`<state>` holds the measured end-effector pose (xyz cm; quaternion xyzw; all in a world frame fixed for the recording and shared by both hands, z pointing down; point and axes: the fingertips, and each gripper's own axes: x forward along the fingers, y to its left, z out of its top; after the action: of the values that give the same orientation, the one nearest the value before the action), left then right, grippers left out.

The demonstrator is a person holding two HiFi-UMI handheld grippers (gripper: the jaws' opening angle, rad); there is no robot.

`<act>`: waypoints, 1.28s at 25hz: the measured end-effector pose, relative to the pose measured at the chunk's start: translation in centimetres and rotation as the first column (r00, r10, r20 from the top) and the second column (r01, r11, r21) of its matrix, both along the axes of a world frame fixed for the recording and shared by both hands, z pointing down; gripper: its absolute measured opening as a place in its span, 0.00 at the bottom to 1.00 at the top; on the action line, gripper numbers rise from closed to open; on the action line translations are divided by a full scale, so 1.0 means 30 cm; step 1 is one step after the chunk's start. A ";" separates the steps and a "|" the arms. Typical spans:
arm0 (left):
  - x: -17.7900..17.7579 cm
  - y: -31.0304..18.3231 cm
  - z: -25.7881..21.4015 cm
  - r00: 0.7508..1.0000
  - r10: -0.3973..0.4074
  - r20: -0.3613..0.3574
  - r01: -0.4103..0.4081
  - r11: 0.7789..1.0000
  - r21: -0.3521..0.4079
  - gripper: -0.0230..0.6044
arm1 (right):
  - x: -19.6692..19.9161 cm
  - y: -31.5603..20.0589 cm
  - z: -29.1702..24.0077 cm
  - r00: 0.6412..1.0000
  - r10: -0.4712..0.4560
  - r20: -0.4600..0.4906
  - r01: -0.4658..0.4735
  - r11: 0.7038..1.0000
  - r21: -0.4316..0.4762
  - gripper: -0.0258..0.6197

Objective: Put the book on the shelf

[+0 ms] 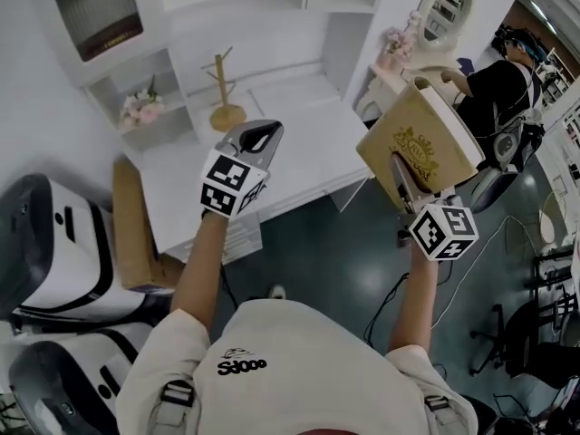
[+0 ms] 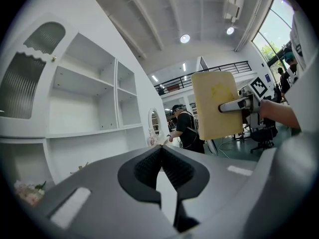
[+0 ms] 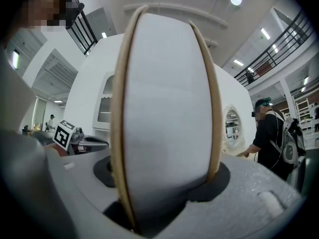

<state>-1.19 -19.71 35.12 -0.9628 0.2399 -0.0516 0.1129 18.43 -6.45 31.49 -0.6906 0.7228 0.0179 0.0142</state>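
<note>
A thick book (image 1: 421,143) with a tan cover and a gold emblem is held upright in the air, right of the white desk (image 1: 299,152). My right gripper (image 1: 403,184) is shut on its lower edge. In the right gripper view the book's white page edge (image 3: 164,118) fills the space between the jaws of the right gripper (image 3: 164,176). My left gripper (image 1: 258,139) hovers over the desk, shut and holding nothing; its pads (image 2: 172,168) meet at the tip. The white shelf unit (image 2: 84,83) stands behind the desk with bare compartments. From the left gripper view the book (image 2: 217,106) shows off to the right.
A wooden stand (image 1: 227,93) and a bunch of pink flowers (image 1: 140,107) sit at the back of the desk. An oval mirror (image 1: 449,7) and another person (image 1: 494,84) are at the right. A tan chair (image 1: 136,234) and white machines (image 1: 45,252) stand at the left.
</note>
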 end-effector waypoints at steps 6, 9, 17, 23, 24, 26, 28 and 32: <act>0.060 -0.103 0.034 1.000 0.015 0.006 -0.015 0.999 -0.034 0.06 | 0.050 -0.105 0.004 1.000 0.011 0.004 -0.011 1.000 -0.016 0.51; 0.098 -0.150 0.054 1.000 0.022 0.008 -0.021 0.999 -0.049 0.06 | 0.095 -0.159 0.004 1.000 0.020 0.012 -0.020 1.000 -0.016 0.51; 0.203 -0.382 0.067 0.999 -0.032 -0.012 0.031 0.997 -0.067 0.06 | 0.243 -0.451 -0.028 0.999 -0.030 0.036 0.029 1.000 0.010 0.51; 0.360 -0.604 -0.017 0.996 -0.088 -0.021 0.087 0.995 -0.047 0.06 | 0.423 -0.759 -0.183 0.994 -0.099 0.041 0.096 0.993 0.070 0.51; 0.388 -0.638 -0.024 0.995 -0.094 -0.020 0.093 0.994 -0.049 0.06 | 0.455 -0.815 -0.209 0.993 -0.110 0.043 0.106 0.991 0.078 0.51; 0.441 -0.697 -0.029 0.994 -0.106 -0.016 0.105 0.993 -0.053 0.06 | 0.513 -0.920 -0.256 0.990 -0.132 0.042 0.127 0.987 0.094 0.51; 0.492 -0.750 -0.033 0.993 -0.115 -0.011 0.114 0.992 -0.055 0.06 | 0.570 -1.022 -0.306 0.988 -0.149 0.031 0.145 0.983 0.109 0.51; 0.581 -0.837 -0.047 0.991 -0.135 0.003 0.135 0.990 -0.044 0.06 | 0.664 -1.235 -0.417 0.984 -0.179 0.018 0.175 0.975 0.135 0.51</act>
<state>16.25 -44.82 33.71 -0.9466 0.3034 -0.0643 0.0877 38.36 -43.51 18.97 -0.6210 0.7785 0.0542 0.0728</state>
